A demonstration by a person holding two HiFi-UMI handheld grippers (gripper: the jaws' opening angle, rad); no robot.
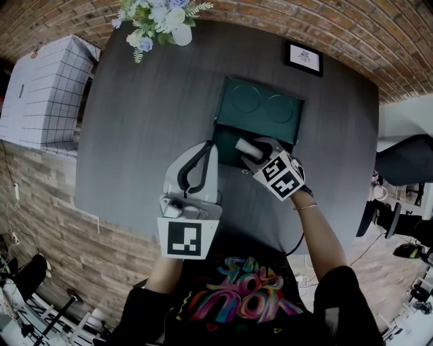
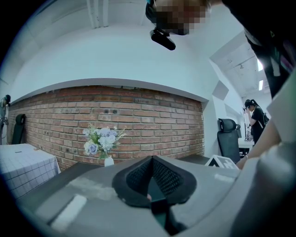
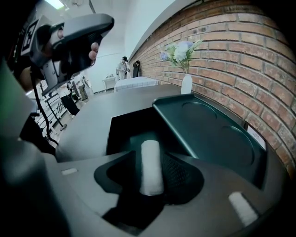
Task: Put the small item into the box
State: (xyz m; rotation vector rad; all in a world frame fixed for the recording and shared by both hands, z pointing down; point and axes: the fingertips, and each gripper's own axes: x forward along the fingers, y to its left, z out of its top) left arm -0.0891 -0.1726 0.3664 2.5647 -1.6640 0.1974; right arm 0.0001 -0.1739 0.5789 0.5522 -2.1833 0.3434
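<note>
A dark green box (image 1: 225, 137) stands open on the grey table (image 1: 142, 115), its lid (image 1: 260, 108) tipped back toward the brick wall. My right gripper (image 1: 252, 151) hangs over the box's opening (image 3: 124, 126). A small white cylinder (image 3: 151, 165) lies lengthwise between its jaws; a dark gap shows beside it on the left, so the pads do not clamp it. The head view shows the same cylinder (image 1: 245, 146) poking out over the box. My left gripper (image 1: 205, 146) is held just left of the box, shut and empty, and its pads (image 2: 138, 175) meet.
A white vase of flowers (image 1: 164, 19) stands at the table's far edge, and a small framed card (image 1: 303, 58) at the far right. A table with a white checked cloth (image 1: 40, 91) is at the left. Office chairs (image 2: 229, 139) stand beyond.
</note>
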